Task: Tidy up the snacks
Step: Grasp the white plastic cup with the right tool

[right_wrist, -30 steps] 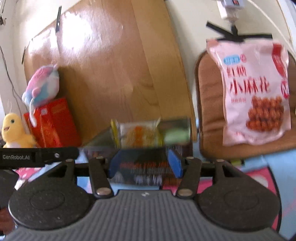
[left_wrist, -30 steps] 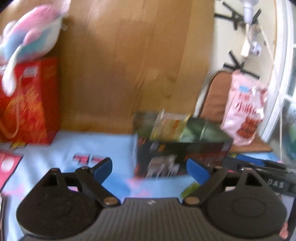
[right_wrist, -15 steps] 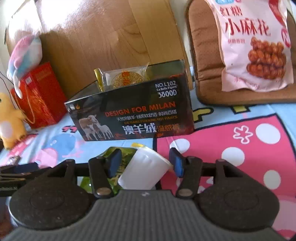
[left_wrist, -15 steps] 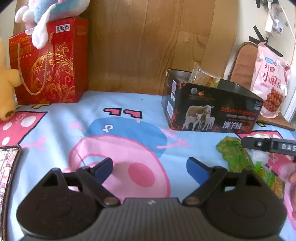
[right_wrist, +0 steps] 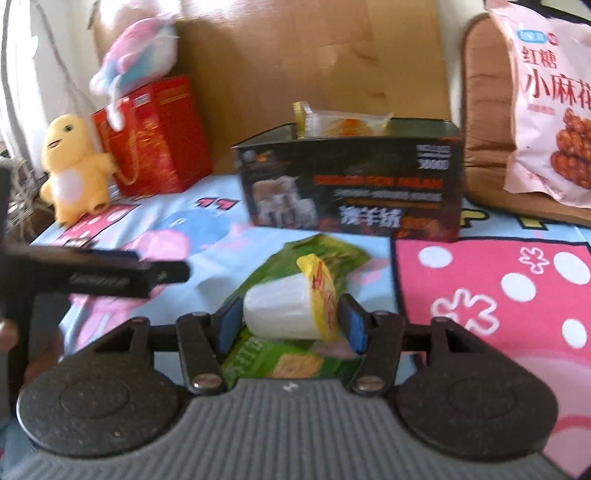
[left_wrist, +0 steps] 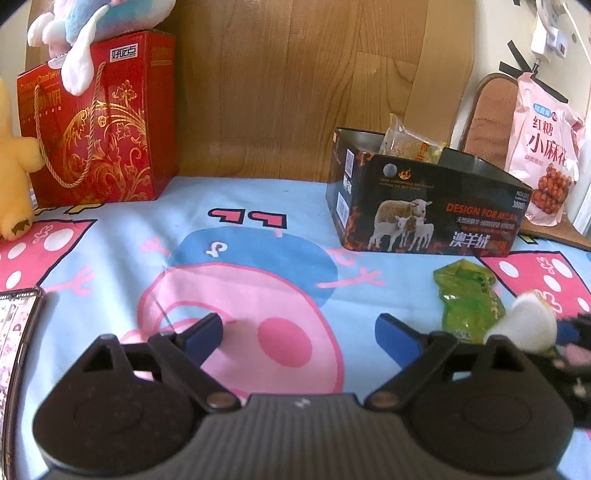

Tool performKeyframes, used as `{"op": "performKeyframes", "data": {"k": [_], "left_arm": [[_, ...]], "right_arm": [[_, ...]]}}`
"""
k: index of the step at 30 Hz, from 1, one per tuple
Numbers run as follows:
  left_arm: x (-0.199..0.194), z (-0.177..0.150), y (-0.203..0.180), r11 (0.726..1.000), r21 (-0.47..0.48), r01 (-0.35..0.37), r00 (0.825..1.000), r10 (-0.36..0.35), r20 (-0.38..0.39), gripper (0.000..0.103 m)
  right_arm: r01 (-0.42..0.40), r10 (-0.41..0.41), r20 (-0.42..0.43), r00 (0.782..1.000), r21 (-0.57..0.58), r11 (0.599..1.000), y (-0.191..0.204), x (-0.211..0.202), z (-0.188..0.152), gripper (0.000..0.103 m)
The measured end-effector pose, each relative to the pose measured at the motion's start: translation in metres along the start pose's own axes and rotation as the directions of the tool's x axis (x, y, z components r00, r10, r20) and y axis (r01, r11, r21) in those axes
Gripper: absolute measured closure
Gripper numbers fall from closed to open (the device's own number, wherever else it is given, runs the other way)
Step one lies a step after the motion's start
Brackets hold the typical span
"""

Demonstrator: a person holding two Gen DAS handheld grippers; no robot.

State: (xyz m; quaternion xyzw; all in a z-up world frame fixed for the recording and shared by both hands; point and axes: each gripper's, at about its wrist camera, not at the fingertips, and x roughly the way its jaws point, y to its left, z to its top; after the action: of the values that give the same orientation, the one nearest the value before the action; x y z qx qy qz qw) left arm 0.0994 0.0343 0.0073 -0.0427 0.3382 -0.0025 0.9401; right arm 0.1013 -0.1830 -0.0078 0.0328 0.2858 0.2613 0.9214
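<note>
Right wrist view: right gripper (right_wrist: 290,325) is clenched on a white jelly cup (right_wrist: 280,312) lying on its side, yellow printed lid facing right; both blue pads press on it, one at the base and one at the lid.
Left wrist view: left gripper (left_wrist: 298,330) spread wide, jaws opening, nothing between them, only the bed sheet (left_wrist: 258,258) beneath.
Black box (left_wrist: 424,206): open-topped, standing on the sheet by the wooden board (left_wrist: 280,81). One clear snack packet (left_wrist: 410,146) with yellowish contents sticks up above its far rim. The rest of the inside is hidden from both views.
Box writing: "DESIGN FOR MILAN" in orange, a picture of sheep, white Chinese characters below; "NO." and a number at the upper right corner, too small to read surely.
Red gift box (left_wrist: 96,122): gold scrollwork, rope handle, "Cashew" partly readable at top left, a white label with Chinese characters. Closed; contents not visible.
Pink snack bag (left_wrist: 543,147): leans on a brown cushion (left_wrist: 487,122) right of the black box, red Chinese characters, picture of brown twisted snacks.
Green packet (left_wrist: 467,299): crumpled, flat on the sheet in front of the black box, just under the held cup.
Green cracker pack (right_wrist: 284,363): lies below the right gripper's fingers, partly hidden.
Toys: pastel plush (left_wrist: 96,22) draped atop the red box; yellow plush (right_wrist: 74,170) just beside it.
Left edge: a phone (left_wrist: 16,343) on the sheet.
</note>
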Motion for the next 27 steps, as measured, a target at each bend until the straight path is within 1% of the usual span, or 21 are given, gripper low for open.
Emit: {"op": "performKeyframes", "data": {"k": [6, 11, 17, 19, 27], "left_arm": [[-0.001, 0.0, 0.002, 1.0, -0.009, 0.012, 1.0, -0.012, 0.004, 0.008], [-0.002, -0.001, 0.004, 1.0, -0.023, 0.021, 1.0, -0.021, 0.007, 0.005], [-0.002, -0.001, 0.001, 1.0, -0.005, 0.027, 1.0, -0.027, 0.012, 0.002], [-0.003, -0.001, 0.0, 0.999, 0.003, 0.033, 0.999, -0.034, 0.022, 0.0], [-0.009, -0.003, -0.006, 0.997, 0.053, 0.047, 0.998, -0.05, 0.047, 0.0]], "right_arm": [[-0.012, 0.012, 0.023, 1.0, 0.006, 1.0, 0.006, -0.011, -0.007, 0.044], [0.019, -0.02, 0.044, 0.999, 0.036, 0.999, 0.003, -0.013, -0.006, 0.038], [0.015, -0.022, 0.092, 0.995, 0.08, 0.997, -0.004, -0.019, -0.007, 0.034], [0.026, -0.037, 0.106, 0.994, 0.102, 0.994, -0.005, -0.02, -0.008, 0.032], [0.078, -0.102, 0.143, 0.984, 0.164, 0.983, -0.011, -0.025, -0.008, 0.025]]}}
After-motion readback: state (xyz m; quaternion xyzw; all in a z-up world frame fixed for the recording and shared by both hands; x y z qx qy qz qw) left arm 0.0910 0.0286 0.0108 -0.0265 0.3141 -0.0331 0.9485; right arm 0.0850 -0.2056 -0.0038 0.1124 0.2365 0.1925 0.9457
